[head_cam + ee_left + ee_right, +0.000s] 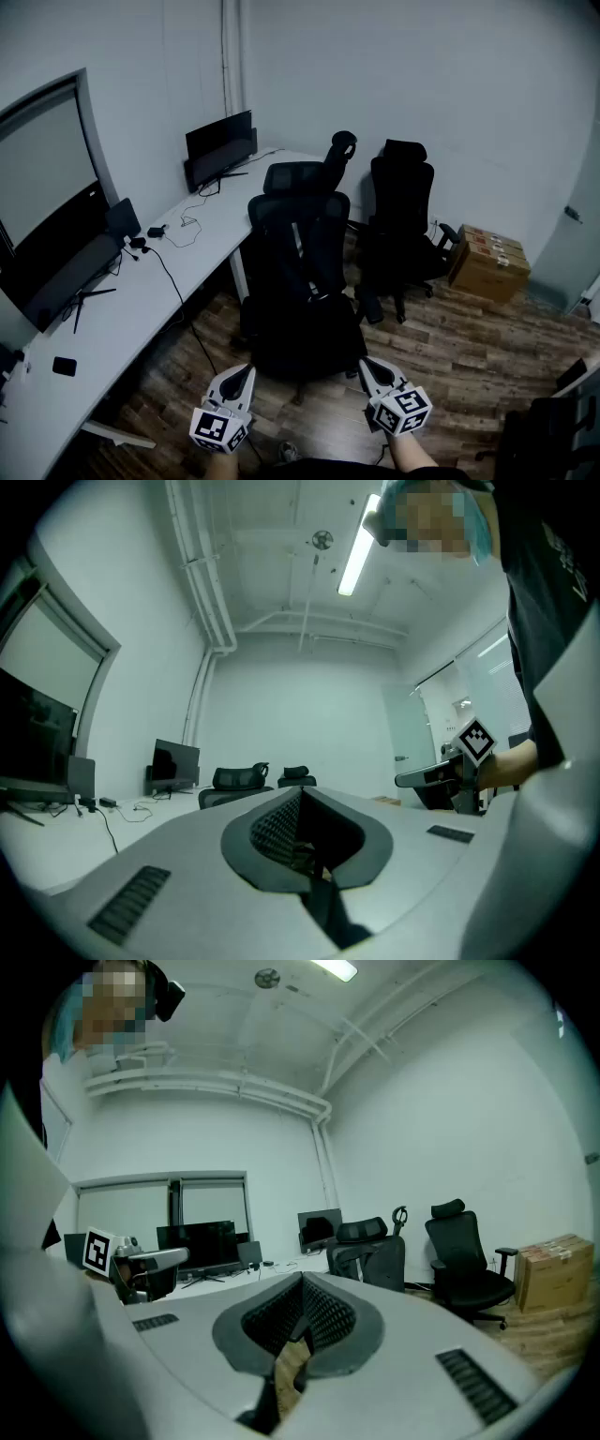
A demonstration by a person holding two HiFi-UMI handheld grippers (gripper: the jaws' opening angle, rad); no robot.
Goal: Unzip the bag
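No bag shows in any view. In the head view my left gripper (pixel 247 369) and right gripper (pixel 365 364) are held low in front of the person, side by side above the wooden floor, both pointing toward a black office chair (pixel 298 281). Both are shut with nothing between the jaws. The left gripper view looks along my left gripper (pixel 302 791), whose closed jaws hold nothing, and the right gripper (pixel 433 778) appears off to its right. In the right gripper view my right gripper (pixel 302 1281) has its jaws together too, with the left gripper (pixel 169 1256) at its left.
A white L-shaped desk (pixel 141 300) runs along the left wall with a large monitor (pixel 47 216), a smaller monitor (pixel 220 145) and cables. A second black chair (pixel 403 220) stands behind the first. Cardboard boxes (pixel 489 262) sit at the right wall.
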